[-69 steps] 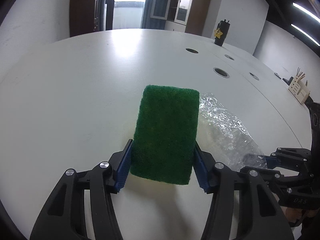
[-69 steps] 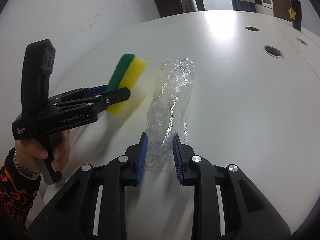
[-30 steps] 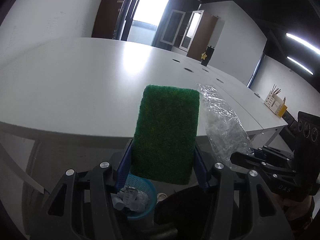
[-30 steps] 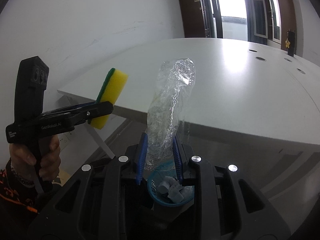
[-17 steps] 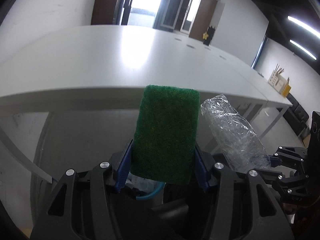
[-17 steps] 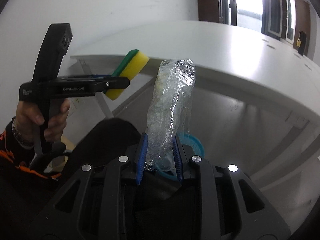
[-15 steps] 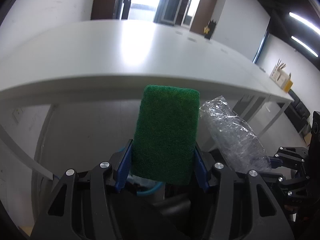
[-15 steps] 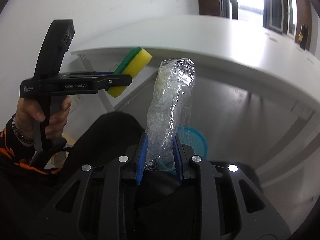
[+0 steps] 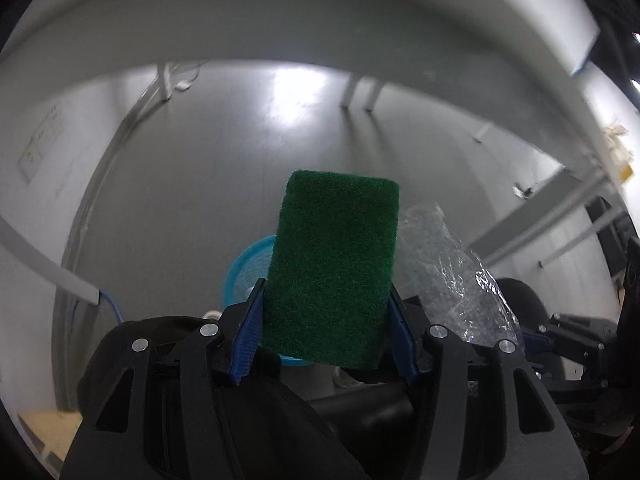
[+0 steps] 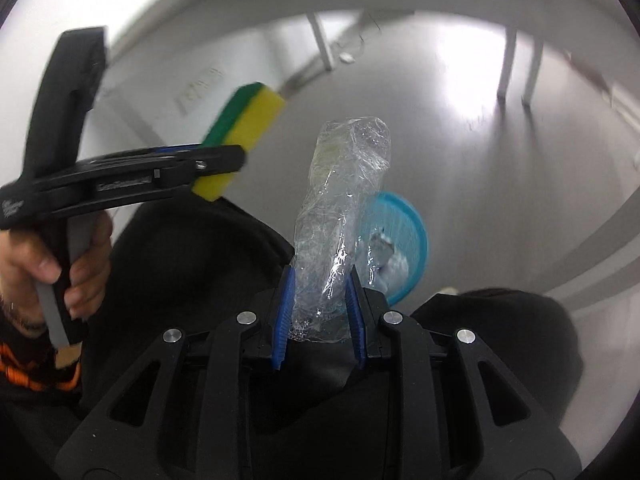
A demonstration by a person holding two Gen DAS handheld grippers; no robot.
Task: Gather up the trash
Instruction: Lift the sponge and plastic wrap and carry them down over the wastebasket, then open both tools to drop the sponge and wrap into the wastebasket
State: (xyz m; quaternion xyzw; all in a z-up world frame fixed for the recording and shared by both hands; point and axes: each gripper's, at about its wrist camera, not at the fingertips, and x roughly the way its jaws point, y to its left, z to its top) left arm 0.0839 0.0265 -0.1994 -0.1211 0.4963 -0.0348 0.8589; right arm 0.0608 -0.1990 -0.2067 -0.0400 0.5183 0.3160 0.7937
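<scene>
The left gripper (image 9: 324, 332) clamps a sponge (image 9: 334, 268), green scouring face toward its camera and yellow foam behind, between blue pads. The right gripper (image 10: 318, 316), nearly closed, pinches a crumpled clear plastic wrapper (image 10: 342, 208) that stands up from its jaws. Both hang under the white table (image 9: 280, 20) above a blue bin (image 10: 404, 240) on the grey floor (image 9: 180, 200), which holds pale scraps.

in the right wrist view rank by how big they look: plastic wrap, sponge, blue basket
1. plastic wrap, though it is nearest the camera
2. and 3. blue basket and sponge look alike; the basket is partly hidden, so unranked
</scene>
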